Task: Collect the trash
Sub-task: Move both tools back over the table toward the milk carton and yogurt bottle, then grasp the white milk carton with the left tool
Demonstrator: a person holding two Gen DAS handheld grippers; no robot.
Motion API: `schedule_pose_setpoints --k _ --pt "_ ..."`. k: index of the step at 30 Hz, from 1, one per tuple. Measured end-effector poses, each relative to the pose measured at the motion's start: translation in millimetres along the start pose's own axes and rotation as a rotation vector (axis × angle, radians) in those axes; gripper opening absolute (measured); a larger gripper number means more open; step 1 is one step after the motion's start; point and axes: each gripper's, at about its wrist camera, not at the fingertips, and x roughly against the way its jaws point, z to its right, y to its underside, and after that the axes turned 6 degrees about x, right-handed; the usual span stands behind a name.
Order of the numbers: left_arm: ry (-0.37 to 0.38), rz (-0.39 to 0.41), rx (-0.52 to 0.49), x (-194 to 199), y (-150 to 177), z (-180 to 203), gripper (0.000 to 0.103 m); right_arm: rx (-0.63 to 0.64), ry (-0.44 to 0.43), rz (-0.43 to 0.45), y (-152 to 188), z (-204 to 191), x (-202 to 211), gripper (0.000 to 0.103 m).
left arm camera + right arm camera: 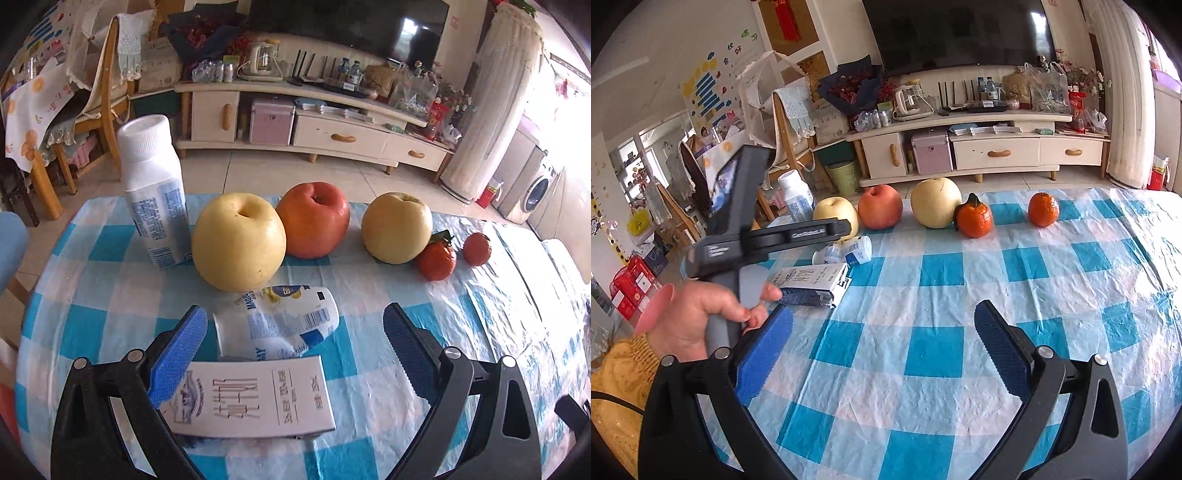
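A flat white milk carton (251, 398) lies on the checked tablecloth between the fingers of my open left gripper (295, 350); its left blue pad overlaps the carton's near corner. Just beyond lies a crumpled white yoghurt pouch (277, 325). An upright white bottle (153, 192) stands at the back left. In the right wrist view the carton (812, 284), the pouch (846, 253) and the bottle (796, 195) sit at the left, behind the hand-held left gripper body (764, 240). My right gripper (882, 339) hangs open over bare cloth with nothing in it.
A row of fruit runs across the table: yellow apple (238, 242), red apple (314, 219), another yellow apple (397, 227), two tangerines (436, 260). A person's hand (701, 317) holds the left gripper. The blue-checked tablecloth (942, 350) spreads right. A TV cabinet (314, 125) stands beyond.
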Motion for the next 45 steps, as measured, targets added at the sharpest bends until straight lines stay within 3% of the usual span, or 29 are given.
schedule_pose_setpoints --k 10,15,21,25,32,34,37,41,45 --pt "-0.100 -0.113 0.049 -58 -8 -6 0.091 -0.037 -0.026 0.002 0 8 4 0.099" --pt "-0.083 -0.119 0.020 -55 6 -3 0.088 -0.058 -0.021 0.015 -2 14 8 0.099" --pt "-0.029 -0.145 -0.092 -28 41 21 0.088 -0.066 -0.006 0.022 -4 20 10 0.099" --pt "0.010 -0.159 -0.220 1 81 36 0.088 -0.067 0.001 0.021 -4 24 12 0.099" --pt "0.051 -0.183 -0.402 69 151 25 0.088 -0.057 -0.074 -0.011 -1 24 9 0.099" --pt "0.062 -0.166 -0.428 88 161 16 0.088 -0.041 -0.106 -0.029 0 19 6 0.099" --pt "0.098 -0.068 -0.394 126 153 -8 0.088 0.003 -0.159 -0.067 4 6 -1 0.099" --pt "0.049 0.044 -0.295 156 142 -38 0.091 0.060 -0.206 -0.126 11 -11 -12 0.099" --pt "-0.020 0.045 -0.244 148 138 -65 0.091 0.138 -0.263 -0.179 18 -33 -23 0.099"
